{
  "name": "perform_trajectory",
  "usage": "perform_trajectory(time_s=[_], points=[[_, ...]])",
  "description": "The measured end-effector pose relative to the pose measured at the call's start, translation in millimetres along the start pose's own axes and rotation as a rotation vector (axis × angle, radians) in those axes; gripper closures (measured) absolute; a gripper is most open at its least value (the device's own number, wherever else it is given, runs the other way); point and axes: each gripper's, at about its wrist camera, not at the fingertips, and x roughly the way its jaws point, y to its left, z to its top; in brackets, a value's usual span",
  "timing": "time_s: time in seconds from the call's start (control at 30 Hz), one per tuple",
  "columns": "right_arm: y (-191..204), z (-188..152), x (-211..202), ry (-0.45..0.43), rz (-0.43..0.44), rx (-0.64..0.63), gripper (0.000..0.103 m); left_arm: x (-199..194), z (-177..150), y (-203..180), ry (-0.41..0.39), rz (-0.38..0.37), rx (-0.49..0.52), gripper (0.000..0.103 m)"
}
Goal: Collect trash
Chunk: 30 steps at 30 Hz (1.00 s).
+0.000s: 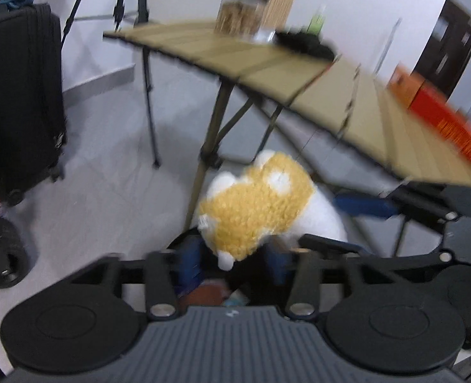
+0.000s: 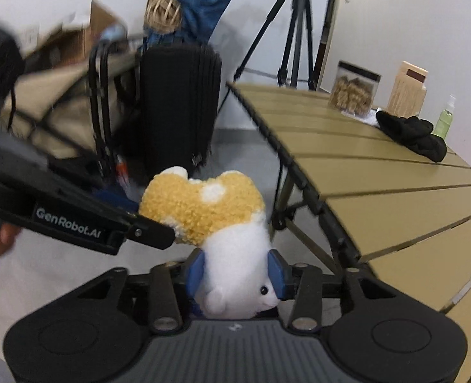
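Observation:
A yellow and white plush toy (image 2: 216, 220) hangs in the air beside the tan table, upside down. My right gripper (image 2: 235, 274) is shut on its white body between the blue pads. In the left wrist view the plush toy (image 1: 257, 210) sits between my left gripper's (image 1: 235, 261) blue fingers (image 1: 189, 265), which close on its yellow end. The right gripper (image 1: 395, 210) reaches in from the right of that view. In the right wrist view the left gripper's black body (image 2: 76, 220) comes in from the left and touches the toy.
A tan slatted folding table (image 2: 379, 172) holds a black cloth (image 2: 411, 134), a jar of snacks (image 2: 353, 89), a beige box (image 2: 407, 89), a green bottle (image 2: 444, 121) and an orange box (image 1: 446, 118). A black suitcase (image 2: 178, 105), tripod (image 2: 293, 32) and cart stand on the grey floor.

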Motion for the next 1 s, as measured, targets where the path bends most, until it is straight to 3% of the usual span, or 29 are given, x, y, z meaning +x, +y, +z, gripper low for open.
perform_trajectory(time_s=[0.1, 0.2, 0.33, 0.53, 0.7, 0.8, 1.0], points=[[12.0, -12.9, 16.5, 0.052, -0.057, -0.090, 0.049, 11.7, 1.1, 2.6, 0.038, 0.054, -0.010, 0.048], [15.5, -17.8, 13.2, 0.047, -0.054, -0.114, 0.049, 3.0, 7.1, 0.9, -0.007, 0.070, -0.011, 0.047], [8.0, -14.8, -3.5, -0.007, -0.035, -0.057, 0.046, -7.6, 15.2, -9.6, -0.077, 0.141, 0.002, 0.045], [-1.0, -11.2, -22.6, -0.085, 0.002, -0.029, 0.035, -4.2, 28.8, -21.6, -0.133, 0.171, -0.026, 0.041], [-11.3, -8.6, -28.6, -0.128, 0.052, 0.014, 0.035, -2.4, 30.7, -30.0, -0.150, 0.183, -0.052, 0.038], [-13.6, -5.3, -30.6, -0.125, 0.037, 0.042, 0.035, -17.7, 23.4, -38.4, -0.190, 0.212, 0.002, 0.033], [-32.0, -3.1, -47.8, -0.186, -0.001, 0.139, 0.034, -43.3, 31.6, -51.0, -0.288, 0.209, -0.013, 0.029]])
